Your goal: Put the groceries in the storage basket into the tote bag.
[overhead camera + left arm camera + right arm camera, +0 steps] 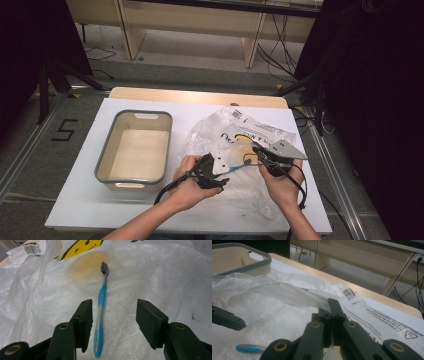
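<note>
- Tub: empty, grey-rimmed, on the table well to the left of both jaws. Likely the drop spot for what comes out of the bag.
- Left gripper: jaws wide apart, holding nothing. In the left gripper view they straddle the toothbrush handle, left jaw almost against it, right jaw well clear. Reads as lined up for a pinch on the handle, not closed yet.
- Toothbrush: blue and clear handle, dark bristles pointing away from the jaws. Lies flat on the plastic bag; can't tell if it's on top of the film or under a layer. Handle end sits between the left jaws.
- Bag: thin, crinkled, smiley print and barcode sticker beyond the bristles. Spread across the table under both grippers.
- Right gripper: jaws closed on a fold of the bag film, seen pinched between them in the right gripper view. Probably lifting or tensioning the plastic so the brush stays reachable and the film doesn't bunch into the left jaws.
</note>
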A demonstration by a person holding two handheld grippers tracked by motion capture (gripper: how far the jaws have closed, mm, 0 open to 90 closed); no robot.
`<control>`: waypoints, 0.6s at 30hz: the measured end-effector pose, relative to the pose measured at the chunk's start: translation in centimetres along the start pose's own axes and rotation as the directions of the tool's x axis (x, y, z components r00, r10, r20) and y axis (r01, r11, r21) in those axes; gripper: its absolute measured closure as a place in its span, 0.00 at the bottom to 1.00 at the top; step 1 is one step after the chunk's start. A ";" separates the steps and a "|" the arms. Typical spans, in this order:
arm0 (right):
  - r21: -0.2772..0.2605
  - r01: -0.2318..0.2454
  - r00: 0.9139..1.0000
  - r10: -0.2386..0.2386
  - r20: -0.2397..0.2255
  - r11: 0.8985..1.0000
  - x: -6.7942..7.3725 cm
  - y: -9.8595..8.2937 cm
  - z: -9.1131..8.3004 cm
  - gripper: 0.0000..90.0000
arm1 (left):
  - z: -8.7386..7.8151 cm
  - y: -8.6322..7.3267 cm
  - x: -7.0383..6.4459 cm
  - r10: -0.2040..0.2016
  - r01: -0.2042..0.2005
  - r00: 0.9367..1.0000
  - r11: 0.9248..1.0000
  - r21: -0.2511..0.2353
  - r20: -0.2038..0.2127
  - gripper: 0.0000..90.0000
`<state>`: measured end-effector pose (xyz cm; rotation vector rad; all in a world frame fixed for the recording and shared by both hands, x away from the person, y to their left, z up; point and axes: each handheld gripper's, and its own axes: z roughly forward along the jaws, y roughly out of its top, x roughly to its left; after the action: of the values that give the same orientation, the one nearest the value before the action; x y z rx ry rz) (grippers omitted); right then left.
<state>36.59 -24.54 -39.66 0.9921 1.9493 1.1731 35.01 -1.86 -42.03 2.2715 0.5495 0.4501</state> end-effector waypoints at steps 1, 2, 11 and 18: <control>0.001 -0.001 1.000 0.001 0.000 1.000 0.0 0.0 0.0 1.00 | -0.3 -0.1 0.1 -0.001 0.001 1.000 1.000 -0.002 0.002 0.52; 0.001 -0.001 1.000 0.001 -0.001 1.000 0.0 0.0 0.0 1.00 | -0.6 -0.3 0.1 -0.008 0.008 1.000 1.000 -0.009 0.002 0.51; 0.006 0.003 1.000 -0.003 -0.007 1.000 0.0 -0.1 -0.1 1.00 | -3.5 -1.6 1.1 -0.049 0.047 0.998 0.997 -0.053 -0.033 0.50; 0.010 -0.001 1.000 0.001 -0.007 1.000 0.0 -0.2 -0.2 1.00 | -5.7 -2.5 1.8 -0.084 0.079 0.995 0.993 -0.086 -0.050 0.50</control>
<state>36.38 -24.62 -39.77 0.9948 1.9620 1.1700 33.26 3.97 -39.76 2.1535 0.6361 0.4853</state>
